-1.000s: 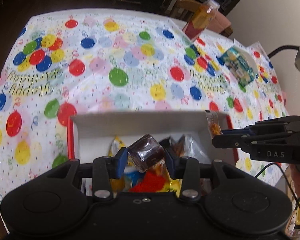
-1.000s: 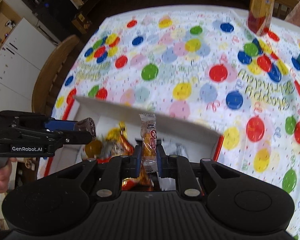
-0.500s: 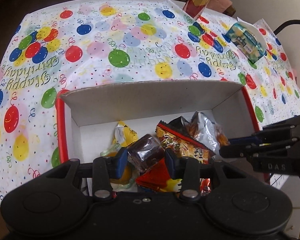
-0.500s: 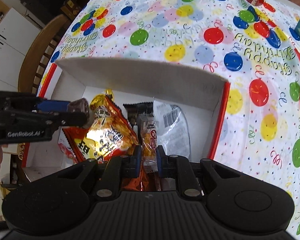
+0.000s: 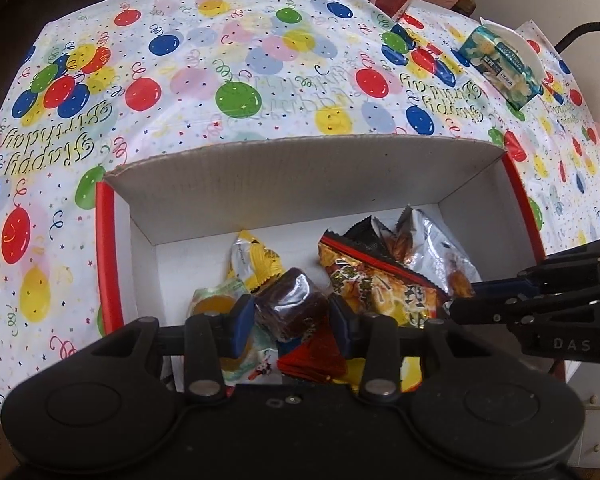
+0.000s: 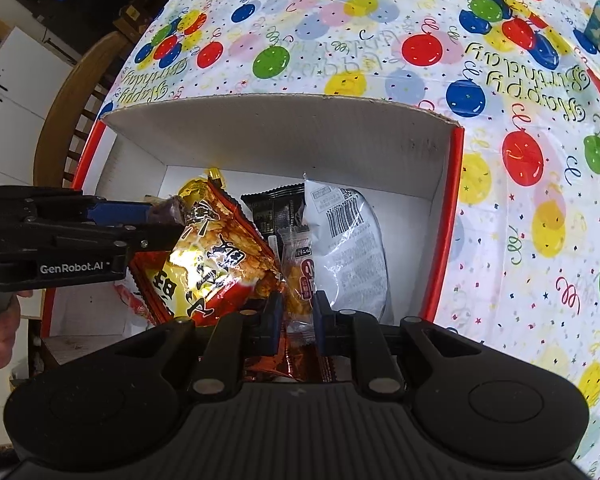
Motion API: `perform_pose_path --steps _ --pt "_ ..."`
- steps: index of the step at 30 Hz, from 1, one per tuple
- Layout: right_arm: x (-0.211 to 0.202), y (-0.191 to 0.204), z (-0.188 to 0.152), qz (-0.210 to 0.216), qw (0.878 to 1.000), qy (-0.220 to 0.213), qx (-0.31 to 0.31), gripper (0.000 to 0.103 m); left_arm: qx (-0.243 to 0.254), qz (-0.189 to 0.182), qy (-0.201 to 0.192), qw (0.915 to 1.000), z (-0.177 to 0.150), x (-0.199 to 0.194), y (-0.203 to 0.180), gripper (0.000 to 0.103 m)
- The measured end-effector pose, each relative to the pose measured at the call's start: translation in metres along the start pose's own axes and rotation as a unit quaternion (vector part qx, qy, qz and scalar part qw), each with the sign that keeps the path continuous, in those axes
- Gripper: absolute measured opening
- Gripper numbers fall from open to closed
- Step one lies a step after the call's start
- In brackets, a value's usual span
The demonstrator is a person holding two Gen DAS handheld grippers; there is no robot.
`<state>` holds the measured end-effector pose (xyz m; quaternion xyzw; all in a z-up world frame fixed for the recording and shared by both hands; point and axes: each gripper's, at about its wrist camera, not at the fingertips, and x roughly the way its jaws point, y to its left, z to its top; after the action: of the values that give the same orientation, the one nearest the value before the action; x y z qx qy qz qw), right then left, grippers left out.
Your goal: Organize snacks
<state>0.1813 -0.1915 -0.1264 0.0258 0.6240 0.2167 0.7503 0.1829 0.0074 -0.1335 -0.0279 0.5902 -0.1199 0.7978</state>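
Nearest, the left gripper (image 5: 292, 316) pinches a dark brown clear-wrapped cake square (image 5: 290, 308) low over the packets, while the right gripper (image 6: 296, 312) pinches a slim clear-and-orange snack sachet (image 6: 300, 276), its long axis upright, beside a silver-white foil bag (image 6: 348, 240). Both hang inside the red-edged white cardboard box (image 6: 284, 140). Bare floor lies by the far wall and the left corner, nearer the left gripper, with the balloon-print tablecloth (image 5: 260, 60) beyond.

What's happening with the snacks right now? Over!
Left gripper shut on brown cake. Right gripper shut on orange packet. Both over white box. Nothing blocking.
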Motion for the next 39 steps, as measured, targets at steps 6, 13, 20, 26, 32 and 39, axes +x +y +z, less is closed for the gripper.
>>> perform_pose_path --steps 6,13,20,26,32,39 --pt "-0.002 0.000 -0.002 0.008 1.000 -0.005 0.013 0.018 -0.002 -0.005 -0.002 1.0000 -0.003 0.001 0.002 0.039" --pt "-0.013 0.002 -0.011 0.011 0.999 -0.027 0.026 0.037 0.006 0.002 -0.021 0.9997 -0.010 -0.012 -0.001 0.058" --pt "-0.031 0.007 -0.024 0.017 0.997 -0.061 0.038 0.068 0.016 0.009 -0.055 0.9983 -0.021 -0.031 -0.004 0.080" --pt "-0.049 0.014 -0.036 0.019 0.995 -0.092 0.041 0.076 0.026 0.009 -0.096 0.9950 -0.032 -0.054 -0.009 0.090" --pt "-0.070 0.020 -0.048 0.023 0.991 -0.124 0.044 0.077 0.036 0.023 -0.147 0.9883 -0.045 -0.081 -0.016 0.097" --pt "-0.092 0.029 -0.066 0.013 0.987 -0.160 0.029 0.077 0.041 0.035 -0.193 0.9798 -0.064 -0.109 -0.026 0.102"
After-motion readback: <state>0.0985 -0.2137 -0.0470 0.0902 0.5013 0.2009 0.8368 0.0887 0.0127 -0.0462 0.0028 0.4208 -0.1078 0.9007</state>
